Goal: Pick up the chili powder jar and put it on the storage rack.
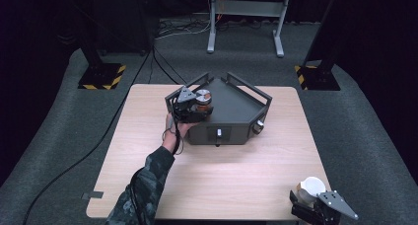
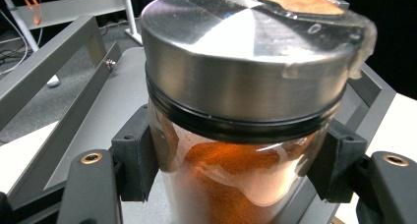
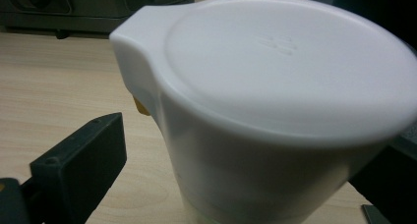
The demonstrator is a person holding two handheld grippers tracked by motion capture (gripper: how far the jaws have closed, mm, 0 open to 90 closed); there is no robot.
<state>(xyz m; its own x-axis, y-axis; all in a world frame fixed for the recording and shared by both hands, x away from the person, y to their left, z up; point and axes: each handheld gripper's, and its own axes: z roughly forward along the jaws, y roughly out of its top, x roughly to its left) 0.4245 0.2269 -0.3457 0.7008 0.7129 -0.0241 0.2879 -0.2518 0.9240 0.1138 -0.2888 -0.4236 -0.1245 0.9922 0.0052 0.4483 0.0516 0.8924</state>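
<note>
A glass jar [image 2: 231, 184] of orange powder with a brushed steel lid [image 2: 246, 52] stands upright at the left front corner of a dark grey railed platform [image 1: 231, 106]. My left gripper [image 2: 236, 160] is shut on the jar, its black pads [image 2: 135, 157] pressing the glass just below the lid. From above, the left gripper [image 1: 197, 107] and the jar [image 1: 202, 97] sit at the platform's left edge. A white lidded cup [image 3: 275, 101] stands on the table between the jaws of my right gripper [image 3: 236, 170]. Its left pad [image 3: 83, 160] stays clear of the cup wall; the right pad is mostly hidden. In the high view the right gripper [image 1: 308, 201] and the cup [image 1: 312, 187] are at the table's front right corner.
The platform has metal rails [image 1: 249, 87] along its back sides and a knob [image 1: 259, 127] and a small white switch [image 1: 219, 133] on its front. The wooden table [image 1: 222, 175] stands on grey carpet. Behind it are a metal stand [image 1: 245, 10], cables and striped post bases [image 1: 102, 77].
</note>
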